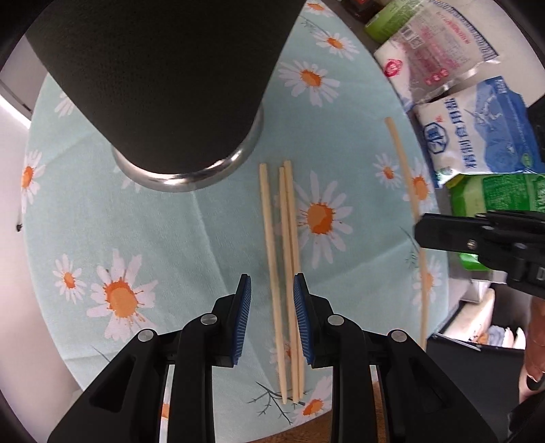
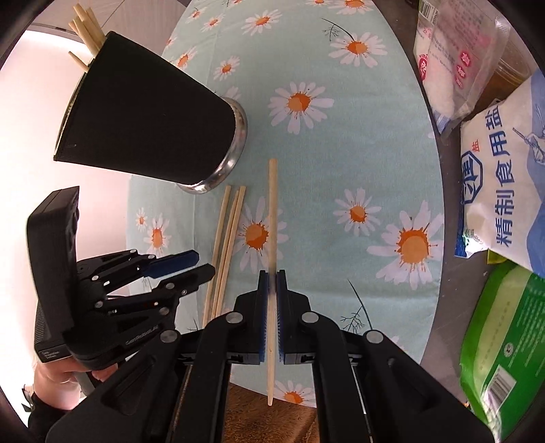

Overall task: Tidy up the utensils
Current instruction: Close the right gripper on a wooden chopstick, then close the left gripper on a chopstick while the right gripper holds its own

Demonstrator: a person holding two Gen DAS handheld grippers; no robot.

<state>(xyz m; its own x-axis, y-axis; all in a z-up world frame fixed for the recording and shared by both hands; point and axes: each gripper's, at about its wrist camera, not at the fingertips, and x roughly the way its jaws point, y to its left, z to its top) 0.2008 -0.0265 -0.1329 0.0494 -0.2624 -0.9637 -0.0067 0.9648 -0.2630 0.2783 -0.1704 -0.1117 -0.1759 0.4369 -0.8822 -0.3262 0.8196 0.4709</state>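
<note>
A black utensil holder (image 2: pixel 146 126) with a steel base stands on the daisy cloth (image 2: pixel 340 163), with several wooden chopsticks (image 2: pixel 85 24) sticking out of its top. Three loose chopsticks (image 1: pixel 282 255) lie side by side on the cloth next to its base. My left gripper (image 1: pixel 272 289) hovers over them, its blue pads (image 1: pixel 243 317) apart and touching nothing. My right gripper (image 2: pixel 271 276) is shut on a single chopstick (image 2: pixel 272 204), which points forward over the cloth and sticks out behind the pads. In the left wrist view, that held chopstick (image 1: pixel 405 177) runs along the right side.
Bags of salt (image 2: pixel 504 191) and a clear packet (image 2: pixel 453 58) lie on the dark counter to the right of the cloth, with green packs (image 2: pixel 504 340) nearer. The cloth's near edge ends over a brown surface (image 2: pixel 245 409). A hand (image 2: pixel 58 375) holds the left gripper.
</note>
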